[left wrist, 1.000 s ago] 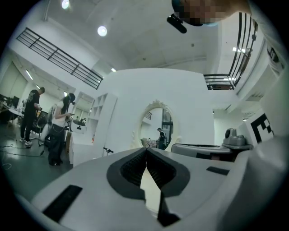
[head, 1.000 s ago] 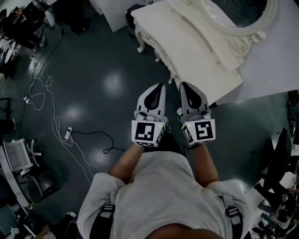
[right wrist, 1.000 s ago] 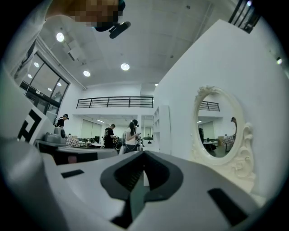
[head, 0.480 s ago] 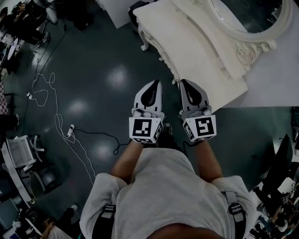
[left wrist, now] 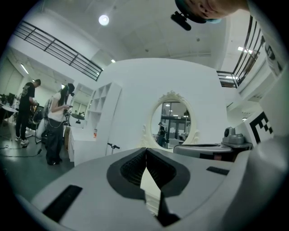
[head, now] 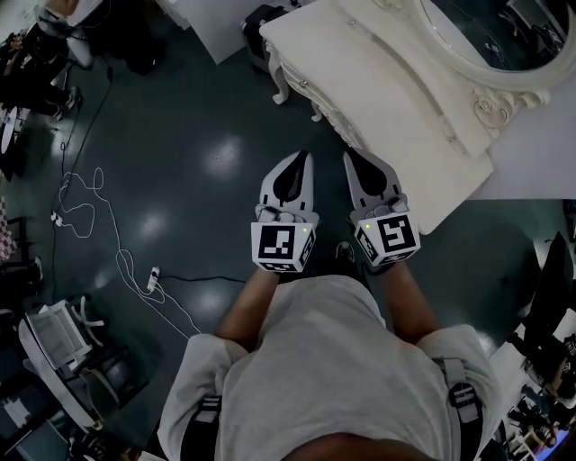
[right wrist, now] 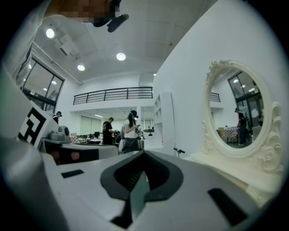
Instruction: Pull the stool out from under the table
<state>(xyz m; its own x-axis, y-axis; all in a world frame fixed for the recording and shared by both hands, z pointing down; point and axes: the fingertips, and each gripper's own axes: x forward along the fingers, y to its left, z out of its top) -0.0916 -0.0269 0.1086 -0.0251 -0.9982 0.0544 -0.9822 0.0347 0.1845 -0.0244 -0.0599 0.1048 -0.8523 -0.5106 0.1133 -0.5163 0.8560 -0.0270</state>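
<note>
Stool isn't visible in any view. My guess is it sits tucked under the white carved counter (head: 360,63), hidden by the top, so I can't say anything about its look, seat or legs yet. The counter runs diagonally in the head view, far-left to near-right, with an oval mirror (head: 504,90) along its back and a curled leg (head: 279,85) showing at the far-left end. Both tools are held side by side, pointing forward roughly level at the counter's front edge. The left tool (head: 302,156) is over bare floor. The right tool (head: 347,154) is nearer, its tip just beside the front edge. So the target most likely lies ahead and low, slightly to the right. Both are fully closed with nothing between the jaws, as the left tool's own view (left wrist: 146,151) and the right's (right wrist: 143,155) confirm. They'll need to drop below the top and open before any grab. There's a dark object (head: 256,20) by the far corner, and I can't tell what it is.
</note>
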